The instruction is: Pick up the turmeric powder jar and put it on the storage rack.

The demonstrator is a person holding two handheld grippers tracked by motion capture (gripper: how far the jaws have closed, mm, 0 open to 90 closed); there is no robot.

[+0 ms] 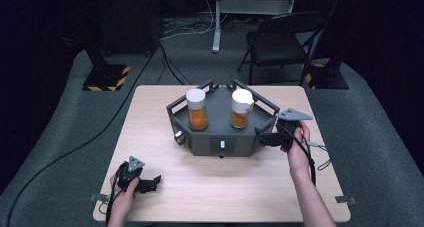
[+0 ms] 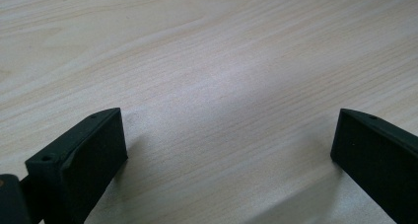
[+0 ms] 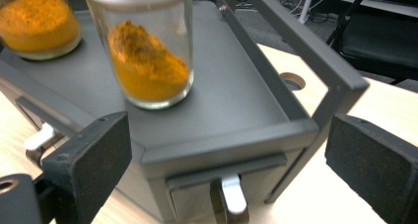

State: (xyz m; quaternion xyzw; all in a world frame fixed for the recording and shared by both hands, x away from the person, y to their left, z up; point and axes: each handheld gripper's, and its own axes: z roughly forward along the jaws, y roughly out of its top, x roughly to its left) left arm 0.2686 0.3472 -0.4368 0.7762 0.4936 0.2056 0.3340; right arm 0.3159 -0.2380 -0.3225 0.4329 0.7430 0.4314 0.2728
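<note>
A grey six-sided stand point(image 1: 220, 137) sits at the middle back of the wooden table point(image 1: 150, 132). On top of it stand two white-lidded glass jars of orange powder, one to the left point(image 1: 197, 109) and one to the right point(image 1: 241, 108). My right gripper point(image 1: 259, 137) is open at the stand's right front face. In the right gripper view its jaws point(image 3: 229, 135) frame the stand's corner point(image 3: 222, 145), a drawer with a pale handle point(image 3: 232, 194) and the nearer jar point(image 3: 148, 56). My left gripper point(image 1: 154, 183) rests open, low over bare wood point(image 2: 229, 130), near the table's front left.
The stand's front faces carry a small drawer with a white handle point(image 1: 222, 145) and a round knob point(image 1: 179, 137). A round hole point(image 3: 292, 81) is in the tabletop beside the stand. A folding chair point(image 1: 280, 42), floor cables and a striped base point(image 1: 106, 77) lie beyond the table.
</note>
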